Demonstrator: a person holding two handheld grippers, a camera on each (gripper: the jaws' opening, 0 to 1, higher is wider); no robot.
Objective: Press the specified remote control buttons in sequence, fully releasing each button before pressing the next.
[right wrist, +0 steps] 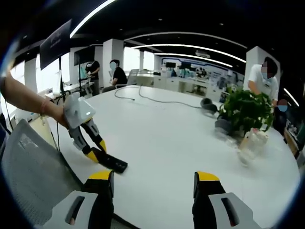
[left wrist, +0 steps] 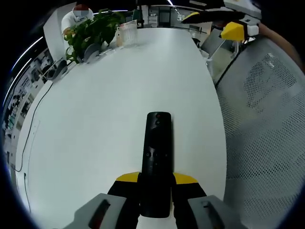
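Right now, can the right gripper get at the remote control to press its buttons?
Probably yes. The right gripper hangs open above bare white table, and nothing stands between it and the remote control, which the left gripper holds.

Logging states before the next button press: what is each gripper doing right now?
Left gripper: shut on the black remote control.
Right gripper: open, holding nothing.

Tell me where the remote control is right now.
The remote control lies on the white table, its near end held between the left gripper's jaws; in the right gripper view it sits near the table's left edge.
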